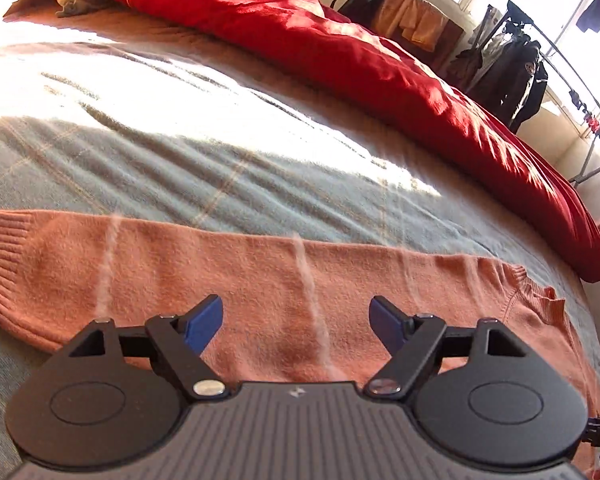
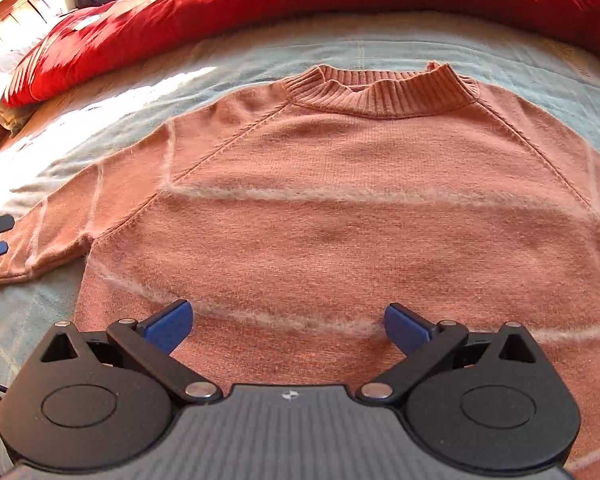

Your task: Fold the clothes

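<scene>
1. The sweater lies flat and face up on the grey blanket, collar pointing at the red duvet, with one sleeve stretched out sideways.
2. The left gripper hovers low over that sleeve, jaws wide apart and holding nothing.
3. The right gripper hangs over the lower body of the sweater, jaws likewise spread and empty.
4. Risk: the knit looks soft and fuzzy, so a shallow pinch probably catches only the top layer and the fold drags crooked.
5. Risk: a deep pinch may take the blanket along with the sleeve, lifting both and wrinkling the surface under the body.
6. Risk: pulling the sleeve across without anchoring the body could slide the whole sweater and skew the pale stripes.
7. Edges: the sleeve's ribbed cuff and its long edges are clear to grasp; the armpit seam is exposed in the right view.
8. Room: bare blanket lies between collar and duvet, and beside the sleeve, so folding inward looks unobstructed.
9. The duvet ridge is near the collar; the opposite sleeve runs out of the right view, so I cannot judge room there.
</scene>
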Motion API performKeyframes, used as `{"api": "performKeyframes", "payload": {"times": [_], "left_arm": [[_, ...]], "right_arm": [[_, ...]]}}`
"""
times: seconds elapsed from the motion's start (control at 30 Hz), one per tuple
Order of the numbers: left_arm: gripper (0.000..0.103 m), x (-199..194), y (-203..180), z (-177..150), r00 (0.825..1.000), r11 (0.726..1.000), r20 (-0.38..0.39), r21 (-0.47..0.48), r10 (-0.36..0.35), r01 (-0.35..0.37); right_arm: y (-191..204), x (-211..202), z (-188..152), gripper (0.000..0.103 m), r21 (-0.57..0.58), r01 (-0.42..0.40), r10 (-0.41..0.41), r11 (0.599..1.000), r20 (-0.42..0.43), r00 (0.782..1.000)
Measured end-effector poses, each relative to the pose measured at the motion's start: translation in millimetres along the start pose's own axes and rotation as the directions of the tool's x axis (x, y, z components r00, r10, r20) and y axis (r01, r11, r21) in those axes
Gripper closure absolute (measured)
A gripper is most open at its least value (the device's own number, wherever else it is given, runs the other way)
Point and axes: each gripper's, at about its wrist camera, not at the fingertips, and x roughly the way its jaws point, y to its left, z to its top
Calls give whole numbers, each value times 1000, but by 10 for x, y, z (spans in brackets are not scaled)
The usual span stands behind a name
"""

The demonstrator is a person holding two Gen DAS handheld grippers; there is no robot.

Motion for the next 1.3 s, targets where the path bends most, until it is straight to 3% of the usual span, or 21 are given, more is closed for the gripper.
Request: {"api": "performKeyframes", "payload": {"times": [0.27, 0.4, 0.5, 0.67, 0.8, 0.93, 1.0, 1.13, 1.2, 1.3], "left_arm": [[22, 23, 219, -39, 998, 997, -4, 41, 67, -67], [22, -128, 431, -54, 987, 986, 18, 49, 162, -162], [22, -177, 531, 20, 965, 964, 14, 48, 260, -261], [22, -171, 469, 157, 959, 958, 32, 58, 281, -282], [22, -74, 485, 233, 957, 955, 38, 66, 287, -289], [20, -11, 669, 168, 903, 899, 17, 91, 429, -429], [20, -58, 656, 179, 888, 884, 17, 90, 460, -459], [23, -164, 362, 230, 903, 895, 53, 119, 426, -429], [22, -160, 121, 222, 938, 926, 55, 150, 342, -346], [21, -26, -294, 113, 971, 937, 29, 257, 239, -238]], "right_arm": [[380, 117, 83, 0, -80, -94, 91, 992, -49, 995], [465, 212, 42, 0, -116, -85, 75, 990, -91, 993], [544, 258, 1, 0, -205, -63, 41, 977, -110, 993], [677, 310, -108, 0, -352, -19, -22, 936, -111, 994], [701, 326, -114, 0, -362, -4, -38, 932, -109, 993], [685, 333, -103, 0, -363, -17, -29, 932, -119, 993], [679, 332, -114, 0, -365, -21, -24, 931, -117, 993], [689, 335, -140, 0, -370, -13, -28, 929, -106, 994], [701, 342, -156, 0, -373, -6, -34, 928, -101, 994], [702, 350, -174, 0, -373, 0, -38, 928, -94, 995]]}}
